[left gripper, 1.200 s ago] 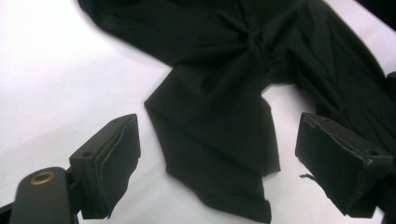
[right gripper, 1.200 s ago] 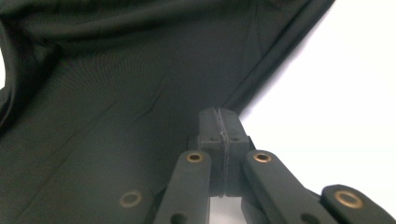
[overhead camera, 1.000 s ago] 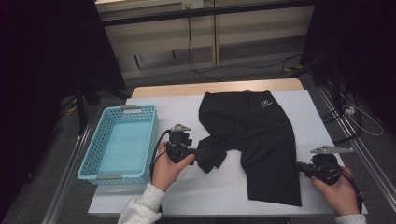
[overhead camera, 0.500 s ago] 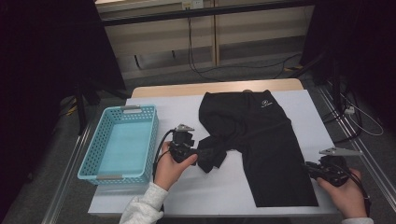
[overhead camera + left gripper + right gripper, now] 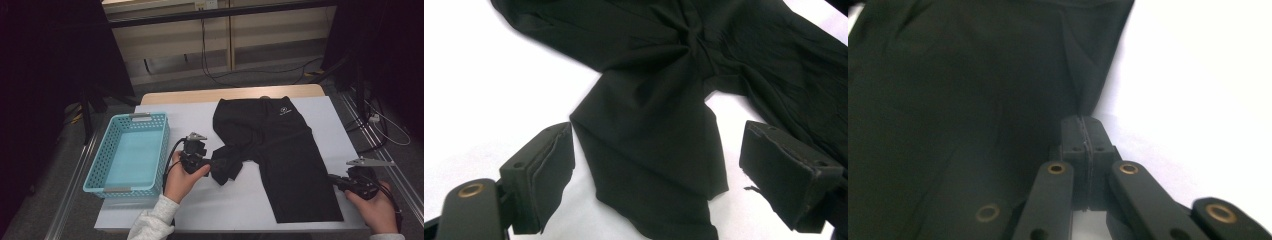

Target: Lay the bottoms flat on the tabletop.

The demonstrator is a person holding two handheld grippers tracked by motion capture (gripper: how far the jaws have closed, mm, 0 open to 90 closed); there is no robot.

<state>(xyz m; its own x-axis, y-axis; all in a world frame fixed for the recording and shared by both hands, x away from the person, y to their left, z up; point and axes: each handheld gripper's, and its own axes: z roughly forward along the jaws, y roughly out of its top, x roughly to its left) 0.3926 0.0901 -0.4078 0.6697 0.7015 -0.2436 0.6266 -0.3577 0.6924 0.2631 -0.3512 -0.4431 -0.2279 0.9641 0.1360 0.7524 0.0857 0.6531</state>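
A: Item: black shorts [image 5: 280, 155], flat on the white table [image 5: 200, 210], right of the blue basket [image 5: 127, 152]. Left gripper [image 5: 656, 165] jaws wide apart, bunched leg between, ungripped.

B: Right gripper [image 5: 1087, 131] jaws closed at the hem, away from the basket. Risk: thin pinch may slip; left could close on a double layer.

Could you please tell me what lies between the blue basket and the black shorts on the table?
In the high view, the left gripper and the hand holding it lie between the blue basket and the black shorts.
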